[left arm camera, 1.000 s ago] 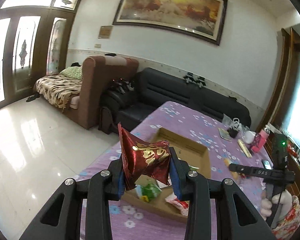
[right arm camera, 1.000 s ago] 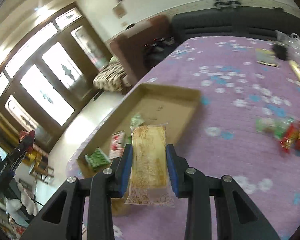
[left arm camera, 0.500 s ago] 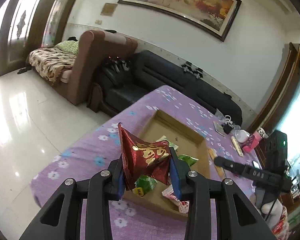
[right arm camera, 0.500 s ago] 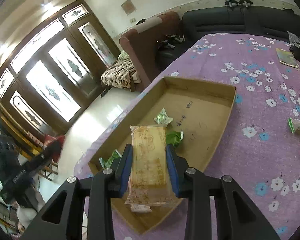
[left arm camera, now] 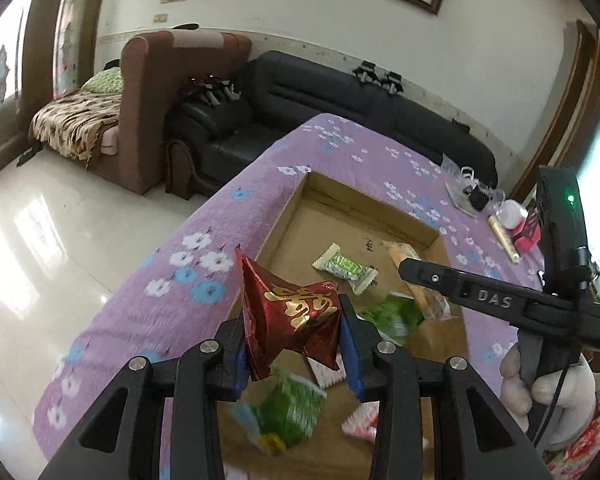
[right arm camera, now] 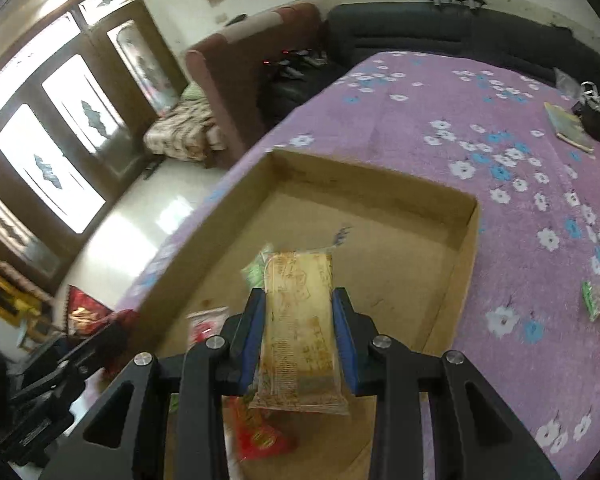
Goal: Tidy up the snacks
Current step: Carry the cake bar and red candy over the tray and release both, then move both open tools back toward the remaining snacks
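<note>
Two tools over box point(right arm camera: 466, 240) | left point(left arm camera: 294, 338): red packet point(left arm camera: 290, 320) | right point(right arm camera: 300, 332): yellow bar point(right arm camera: 298, 320)

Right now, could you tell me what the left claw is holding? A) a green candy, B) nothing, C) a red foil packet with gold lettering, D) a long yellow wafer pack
C: the left claw is clamped on the red foil packet above the cardboard box.
</note>
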### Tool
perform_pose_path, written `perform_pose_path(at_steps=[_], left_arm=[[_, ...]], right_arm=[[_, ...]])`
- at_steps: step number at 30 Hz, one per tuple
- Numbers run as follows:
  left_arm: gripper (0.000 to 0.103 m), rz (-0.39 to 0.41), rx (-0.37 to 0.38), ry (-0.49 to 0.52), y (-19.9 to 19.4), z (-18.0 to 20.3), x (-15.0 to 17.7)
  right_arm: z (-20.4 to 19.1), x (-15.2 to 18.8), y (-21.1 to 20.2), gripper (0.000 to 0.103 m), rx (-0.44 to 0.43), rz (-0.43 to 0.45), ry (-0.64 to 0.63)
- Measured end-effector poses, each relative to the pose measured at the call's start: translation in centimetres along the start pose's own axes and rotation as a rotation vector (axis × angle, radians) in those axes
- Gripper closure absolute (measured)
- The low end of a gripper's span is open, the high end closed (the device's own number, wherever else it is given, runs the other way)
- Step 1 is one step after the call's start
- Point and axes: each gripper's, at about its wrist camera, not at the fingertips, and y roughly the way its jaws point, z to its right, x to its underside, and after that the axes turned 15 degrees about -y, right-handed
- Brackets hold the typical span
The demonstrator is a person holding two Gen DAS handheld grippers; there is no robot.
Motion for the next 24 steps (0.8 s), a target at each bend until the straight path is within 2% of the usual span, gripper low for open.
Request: perform_pose_path(at_steps=[3, 7, 12, 14, 17, 18, 19, 21, 24], left_arm=[[0.059, -0.008, -0.014, 0.015, 1.3, 0.3, -0.5], [0.041, -0.009, 0.014, 0.006, 2.2, 0.4, -0.8], [0.041, 0.003, 0.07, -0.029, 0.4, 0.0, 0.0], [0.039, 0.031, 0.1, -0.04, -1.4, 0.1, 0.6], [0.019, 0.122, 0.119, -0.025, -4.8, 1.1, 1.9], [0.007, 0.162, 0.122, -0.026, -6.1, 1.6, 2.4], [0.002, 0.199, 0.133, -0.036, -7.3, 2.1, 2.8], [0.001, 0.251, 0.193, -0.047, -9.2, 2.9, 3.6], [0.001, 0.282, 0.271, -0.049, -11.1, 4.6, 4.6]], right_arm=[[0.5, -0.6, 1.2, 0.068, 0.02, -0.014, 0.004], [0.3, -0.9, 1.0, 0.067, 0.021, 0.009, 0.006], [0.5, -0.1, -2.2, 0.065, 0.04, 0.066, 0.001], [1.2, 0.9, -4.3, 0.064, 0.049, 0.106, 0.02], [2.2, 3.1, -7.3, 0.062, 0.073, 0.153, 0.044], [2.5, 4.2, -8.5, 0.062, 0.089, 0.175, 0.053], [2.7, 5.3, -9.6, 0.06, 0.105, 0.197, 0.064], [3.3, 7.1, -11.1, 0.059, 0.123, 0.226, 0.1], [4.2, 9.5, -12.8, 0.059, 0.12, 0.262, 0.173]])
